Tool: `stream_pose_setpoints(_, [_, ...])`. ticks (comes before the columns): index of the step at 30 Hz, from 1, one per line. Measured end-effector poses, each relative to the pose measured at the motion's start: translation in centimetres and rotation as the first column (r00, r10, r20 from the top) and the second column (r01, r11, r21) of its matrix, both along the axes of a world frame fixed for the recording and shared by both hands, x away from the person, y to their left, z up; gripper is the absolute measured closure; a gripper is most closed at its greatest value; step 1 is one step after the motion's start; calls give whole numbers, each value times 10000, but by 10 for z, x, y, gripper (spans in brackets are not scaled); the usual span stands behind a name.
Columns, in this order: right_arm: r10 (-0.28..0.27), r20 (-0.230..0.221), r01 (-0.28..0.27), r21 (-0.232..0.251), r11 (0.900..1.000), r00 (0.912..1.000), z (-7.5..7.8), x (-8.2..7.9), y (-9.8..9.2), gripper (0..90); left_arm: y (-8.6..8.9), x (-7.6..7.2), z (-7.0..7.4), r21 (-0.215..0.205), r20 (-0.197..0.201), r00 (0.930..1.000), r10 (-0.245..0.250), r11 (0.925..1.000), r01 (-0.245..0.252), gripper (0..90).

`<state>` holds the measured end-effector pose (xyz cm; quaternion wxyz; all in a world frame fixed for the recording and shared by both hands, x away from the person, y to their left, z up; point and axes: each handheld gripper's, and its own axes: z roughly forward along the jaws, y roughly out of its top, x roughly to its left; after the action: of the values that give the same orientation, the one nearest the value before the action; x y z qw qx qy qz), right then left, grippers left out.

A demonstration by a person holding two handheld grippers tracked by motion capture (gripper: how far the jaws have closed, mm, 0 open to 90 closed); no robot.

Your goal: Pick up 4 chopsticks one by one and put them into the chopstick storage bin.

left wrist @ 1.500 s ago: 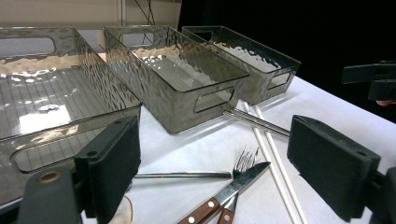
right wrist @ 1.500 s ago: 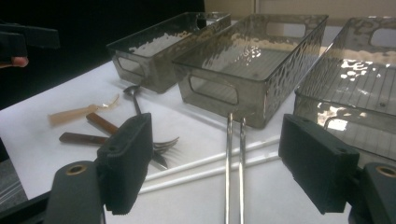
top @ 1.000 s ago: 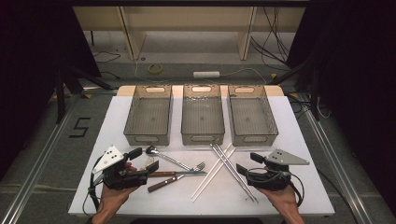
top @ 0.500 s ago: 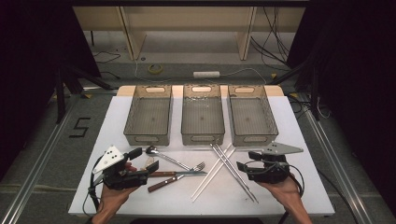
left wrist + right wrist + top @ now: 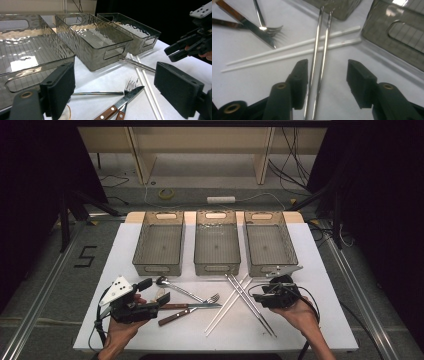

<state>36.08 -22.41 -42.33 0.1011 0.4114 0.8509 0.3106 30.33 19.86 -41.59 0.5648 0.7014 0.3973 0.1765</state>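
The right tongs (image 5: 327, 75), jaws just closing but not yet gripping, straddle the metal chopsticks (image 5: 319, 50) lying crossed over the white chopsticks (image 5: 287, 51) on the desk (image 5: 320, 320); the left tongs (image 5: 112, 92) stand released.

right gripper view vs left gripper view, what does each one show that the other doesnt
The right gripper view alone shows the right gripper's own black jaws standing apart around the metal chopsticks, pads not yet pressing; they have just been closing.

The left gripper view alone shows all three grey bins in a row and the left gripper's wide-open jaws.

Both share the fork, the wooden-handled knife, the white chopsticks and the white table.
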Motion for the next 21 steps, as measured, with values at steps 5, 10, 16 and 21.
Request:
stream_pose_setpoints(5, [-21, -427, 2, -428, 9991, 9991, -7, 3, 8, 590, 0, 0, 0, -28, -5, 10000, 20, 10000, -20, 166])
stream_pose_setpoints(10, [-72, -987, 11, -610, 9981, 9951, -18, 7, 12, 632, 0, 0, 0, -43, 10, 10000, 9, 10000, -9, 166])
stream_pose_setpoints(16, [-28, -1480, -109, -913, 9958, 9890, -27, 11, 16, 705, 0, 0, 0, -2, -1, 10000, -29, 10000, 29, 166])
stream_pose_setpoints(21, [-38, -1722, -145, -1046, 9944, 9851, -31, 15, 18, 737, 0, 0, 0, -31, -9, 10000, -35, 10000, 35, 166])
